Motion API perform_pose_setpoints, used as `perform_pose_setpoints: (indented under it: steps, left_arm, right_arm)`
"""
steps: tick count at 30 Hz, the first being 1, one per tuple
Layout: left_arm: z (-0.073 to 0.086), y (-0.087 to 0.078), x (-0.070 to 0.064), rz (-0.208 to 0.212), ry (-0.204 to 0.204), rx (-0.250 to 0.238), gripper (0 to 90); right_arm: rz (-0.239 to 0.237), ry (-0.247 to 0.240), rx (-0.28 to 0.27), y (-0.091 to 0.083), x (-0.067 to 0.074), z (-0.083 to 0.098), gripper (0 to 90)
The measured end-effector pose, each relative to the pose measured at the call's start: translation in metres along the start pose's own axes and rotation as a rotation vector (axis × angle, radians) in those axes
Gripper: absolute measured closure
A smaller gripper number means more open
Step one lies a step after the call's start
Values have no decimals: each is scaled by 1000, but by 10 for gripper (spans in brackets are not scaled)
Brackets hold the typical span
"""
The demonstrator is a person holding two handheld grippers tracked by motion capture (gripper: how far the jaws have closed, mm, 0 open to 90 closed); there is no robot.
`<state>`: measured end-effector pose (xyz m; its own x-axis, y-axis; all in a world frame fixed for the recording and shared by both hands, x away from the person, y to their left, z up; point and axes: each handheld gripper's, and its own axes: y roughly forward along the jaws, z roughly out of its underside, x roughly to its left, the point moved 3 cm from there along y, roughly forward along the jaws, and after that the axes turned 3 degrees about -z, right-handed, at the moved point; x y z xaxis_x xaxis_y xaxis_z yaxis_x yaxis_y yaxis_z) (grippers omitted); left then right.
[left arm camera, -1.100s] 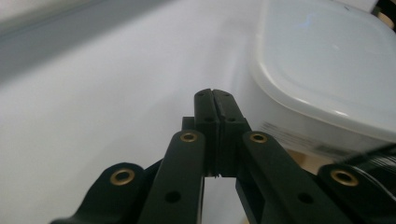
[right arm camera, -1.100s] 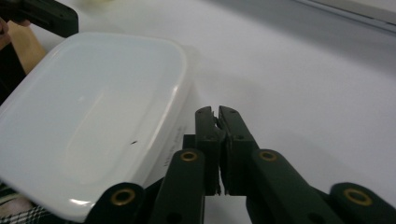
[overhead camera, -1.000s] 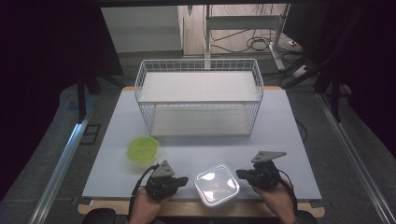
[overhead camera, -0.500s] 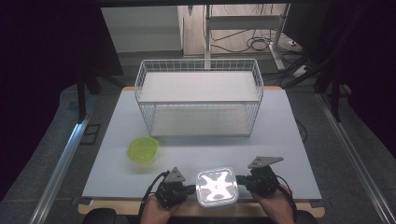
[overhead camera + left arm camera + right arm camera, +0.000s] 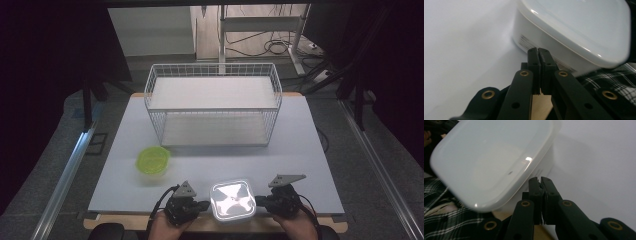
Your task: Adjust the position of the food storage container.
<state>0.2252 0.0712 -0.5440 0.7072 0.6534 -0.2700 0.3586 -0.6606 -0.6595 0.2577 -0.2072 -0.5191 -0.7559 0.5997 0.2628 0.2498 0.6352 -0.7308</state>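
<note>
Left claw (image 5: pixel 539 51) and right claw (image 5: pixel 541 180) pressed together, flanking white container (image 5: pixel 231 198); contents hidden.

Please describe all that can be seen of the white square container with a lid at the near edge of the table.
The white square plastic container has rounded corners and a glossy translucent lid that overhangs its milky walls and reflects light. It is closed and sits at the near edge of the pale table, between the left gripper and the right gripper. Each gripper's shut jaws point at one of its side walls below the lid rim; actual contact cannot be confirmed.
</note>
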Motion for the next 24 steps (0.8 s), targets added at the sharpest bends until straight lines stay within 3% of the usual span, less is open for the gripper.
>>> perform_pose_setpoints:
  steps: [2, 13, 17, 24]
  left_arm:
    - [-1, 1, -3, -26, 16, 7, 895]
    - [-14, 5, 8, -87, -2, 26, 899]
    - [-21, 7, 20, -117, -11, 24, 899]
    - [-31, 2, 48, -171, -34, 20, 899]
  right_arm:
    - [13, -4, -1, -1, 3, 2, 887]
    - [80, 19, -20, 6, -1, -13, 898]
    - [90, 23, -23, 12, -6, -22, 898]
    - [53, 19, -28, 29, -10, -38, 898]
